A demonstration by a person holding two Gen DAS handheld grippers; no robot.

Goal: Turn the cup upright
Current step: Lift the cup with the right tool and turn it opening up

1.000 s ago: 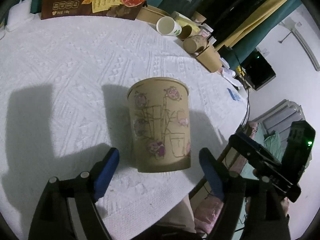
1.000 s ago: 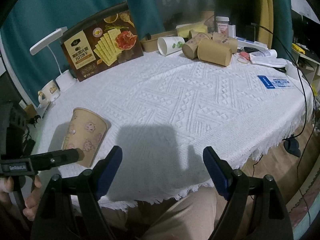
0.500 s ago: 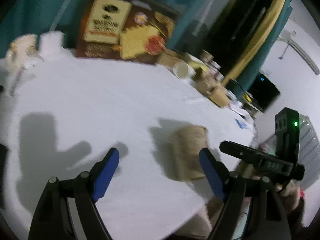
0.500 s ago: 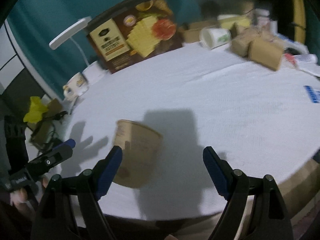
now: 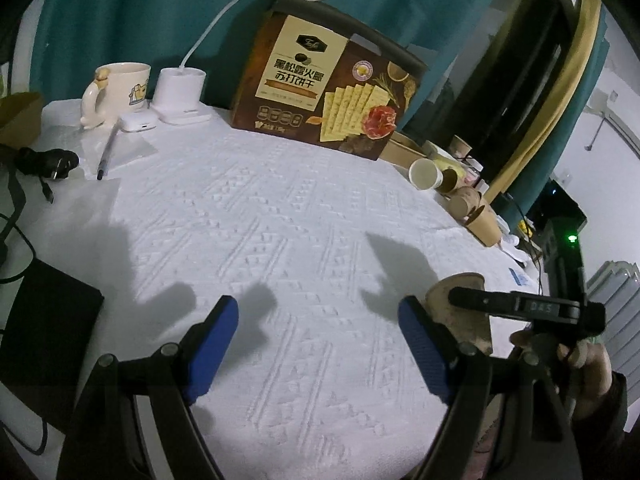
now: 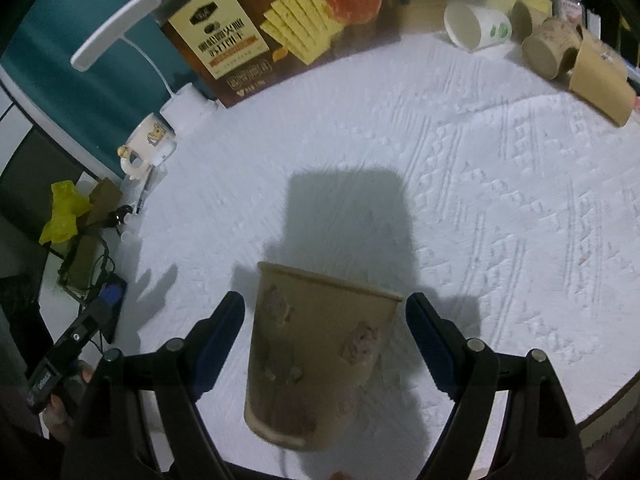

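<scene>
Seemingly unfinished, the tan paper cup printed with pink pigs (image 6: 320, 360) sits low in the right-wrist frame between the wide-open, empty right hand-held gripper (image 6: 325, 336), unclasped on the white tabletop (image 6: 460, 200), while the left hand-held gripper (image 5: 318, 340) gapes empty.

**Your rig up close**

Your left gripper (image 5: 318, 344) and right gripper (image 6: 326, 338) match: black angular arms, silver round bolt heads at the joints, blue ribbed pads (image 5: 212, 346). Your right hand (image 5: 576, 364) shows bare skin above a dark sleeve; its handle carries a green light and white lettering, perhaps "DAS".
</scene>
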